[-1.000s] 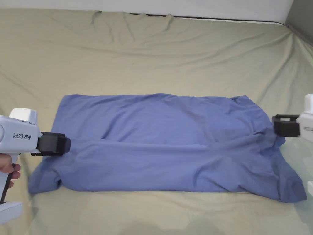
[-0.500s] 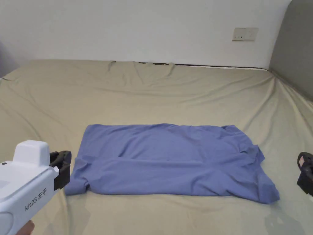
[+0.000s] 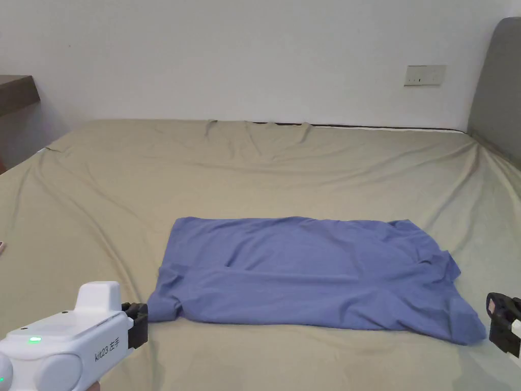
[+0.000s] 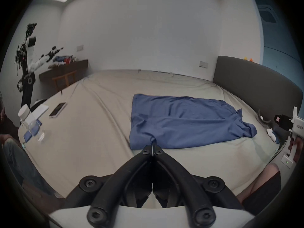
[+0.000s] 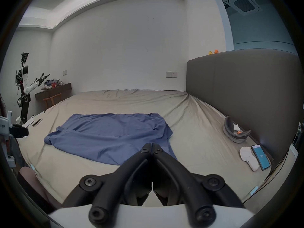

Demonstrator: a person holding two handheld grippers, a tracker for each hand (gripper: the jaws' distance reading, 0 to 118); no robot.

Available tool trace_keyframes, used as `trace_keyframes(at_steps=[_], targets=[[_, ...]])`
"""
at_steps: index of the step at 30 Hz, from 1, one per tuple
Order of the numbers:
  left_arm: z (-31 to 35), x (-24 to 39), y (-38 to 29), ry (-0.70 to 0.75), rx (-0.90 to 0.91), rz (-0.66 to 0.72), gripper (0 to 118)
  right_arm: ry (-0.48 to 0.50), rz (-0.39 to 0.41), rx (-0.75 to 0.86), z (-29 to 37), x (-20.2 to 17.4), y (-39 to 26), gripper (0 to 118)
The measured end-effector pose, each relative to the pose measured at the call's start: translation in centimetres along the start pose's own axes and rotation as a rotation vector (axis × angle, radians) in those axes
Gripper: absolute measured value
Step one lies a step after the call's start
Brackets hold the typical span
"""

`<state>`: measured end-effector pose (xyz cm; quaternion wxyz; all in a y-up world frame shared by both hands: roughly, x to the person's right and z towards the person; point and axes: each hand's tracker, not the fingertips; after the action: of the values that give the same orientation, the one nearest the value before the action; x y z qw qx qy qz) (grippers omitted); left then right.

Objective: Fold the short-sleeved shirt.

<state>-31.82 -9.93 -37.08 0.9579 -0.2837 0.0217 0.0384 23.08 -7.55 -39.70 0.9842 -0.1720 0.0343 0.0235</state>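
The blue short-sleeved shirt point(image 3: 315, 272) is laid on the tan bed sheet point(image 3: 254, 168), its long axis running left to right between the two tools. The left gripper point(image 4: 152, 146) is held just short of the shirt's left end, jaws pressed together on nothing. The right gripper point(image 5: 151, 146) is likewise closed and empty, near the right end. Neither is clearly nearer. Sleeves and collar are tucked under folds and cannot be made out.
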Motion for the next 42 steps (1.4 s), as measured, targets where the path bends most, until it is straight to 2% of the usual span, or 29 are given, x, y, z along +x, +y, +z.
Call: trace_keyframes(at_steps=[6,7,8,10,11,12,15,16,18,19,21,23,29,32,33,35,36,37,40,41,42], targets=[[-5.2,-2.0,1.3,-0.028,-0.088,0.069,0,0.078,0.046,0.015,0.4,-2.2,0.5,0],[-6.3,-1.9,1.7,-0.016,-0.08,0.049,10,0.088,0.052,0.008,0.2,-2.5,0.5,0],[-7.4,-1.7,2.2,0.005,-0.079,0.007,26,0.097,0.054,0.002,0.1,-2.9,0.5,0],[-9.9,-1.5,2.9,0.008,-0.127,-0.047,66,0.116,0.057,-0.015,-0.1,-3.4,0.6,0],[-11.1,-1.4,2.9,-0.008,-0.16,-0.063,74,0.121,0.058,-0.021,-0.2,-3.7,0.5,0],[-12.2,-1.0,3.0,-0.014,-0.183,-0.079,77,0.125,0.059,-0.029,-0.3,-3.9,0.5,0],[-15.3,-0.7,2.0,0.013,-0.248,-0.127,74,0.131,0.054,-0.044,-0.5,-3.8,0.5,0],[-16.3,-0.7,1.5,0.023,-0.292,-0.14,56,0.13,0.052,-0.053,-0.6,-3.9,0.4,0],[-16.9,-0.8,0.8,-0.04,-0.316,-0.108,13,0.125,0.041,-0.068,-0.9,-3.4,0.2,0],[-16.5,-0.8,0.7,-0.105,-0.271,-0.08,2,0.124,0.04,-0.074,-0.9,-3.4,0.1,0],[-16.2,0.2,0.9,-0.04,-0.252,-0.158,2,0.121,0.046,-0.089,-1.3,-3.1,-0.2,0],[-15.8,0.7,0.6,-0.068,-0.236,-0.246,2,0.122,0.054,-0.114,-1.6,-3.1,-0.6,0],[-13.3,-1.4,1.9,-0.091,-0.177,-0.14,2,0.134,0.072,-0.176,-3.7,-1.6,-1.2,0],[-12.0,-1.7,3.0,-0.082,-0.155,-0.09,2,0.041,0.05,-0.211,-6.1,0.3,-1.1,0],[-11.8,-2.0,3.2,-0.098,-0.15,-0.044,2,0.027,0.034,-0.231,-7.8,1.9,-1.8,6],[-11.8,-2.0,3.2,-0.106,-0.158,-0.018,2,0.002,0.04,-0.294,-11.0,3.2,-2.2,70],[-11.9,-1.6,3.3,-0.103,-0.161,-0.029,2,-0.021,0.052,-0.333,-12.4,3.6,-2.4,99],[-12.0,-1.3,3.1,-0.091,-0.168,-0.057,2,-0.033,0.051,-0.368,-13.8,4.0,-2.9,111],[-12.4,-0.6,2.7,-0.079,-0.185,-0.092,2,-0.02,-0.014,-0.451,-17.3,4.6,-4.3,98],[-12.4,-0.6,2.7,-0.079,-0.189,-0.09,2,-0.005,-0.025,-0.485,-18.0,4.6,-4.9,84],[-12.3,-0.6,2.7,-0.077,-0.194,-0.087,2,0.021,-0.033,-0.512,-18.5,4.7,-5.4,55]])
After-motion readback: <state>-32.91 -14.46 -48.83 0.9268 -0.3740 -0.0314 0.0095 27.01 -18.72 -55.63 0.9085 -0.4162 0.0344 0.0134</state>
